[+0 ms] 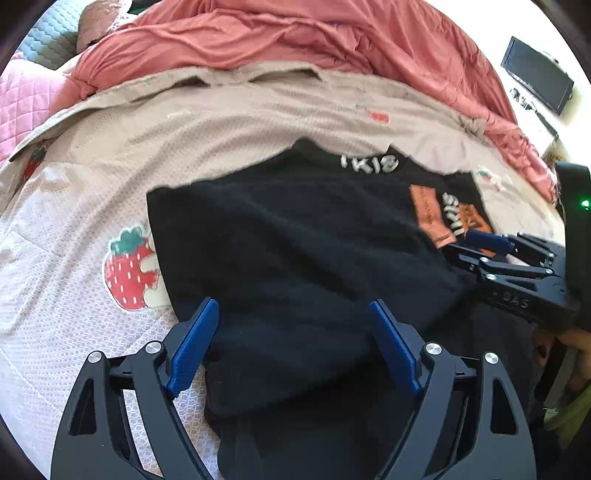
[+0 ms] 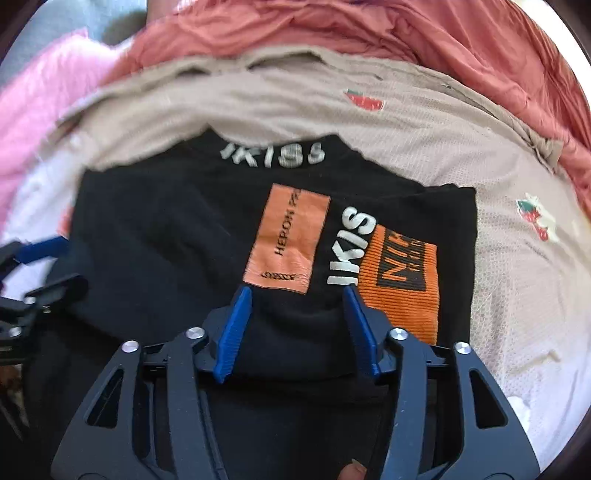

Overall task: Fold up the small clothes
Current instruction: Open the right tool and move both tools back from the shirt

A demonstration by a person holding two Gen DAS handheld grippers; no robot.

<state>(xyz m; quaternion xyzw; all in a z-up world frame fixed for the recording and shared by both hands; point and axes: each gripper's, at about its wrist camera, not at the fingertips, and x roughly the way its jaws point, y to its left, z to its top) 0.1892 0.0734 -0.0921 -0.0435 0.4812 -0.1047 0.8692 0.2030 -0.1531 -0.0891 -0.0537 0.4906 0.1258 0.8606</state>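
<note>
A black garment with orange patches lies flat on a beige strawberry-print blanket, bare blanket beyond its far and left edges. Left tongs and right tongs hover apart over its near edge.

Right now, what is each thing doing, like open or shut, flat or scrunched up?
Left gripper: jaws open, over the black garment.
Right gripper: jaws open, over the garment too.
Black garment: lying partly folded on the strawberry blanket.
Strawberry blanket: spread out.
Red quilt: scrunched up behind.
</note>
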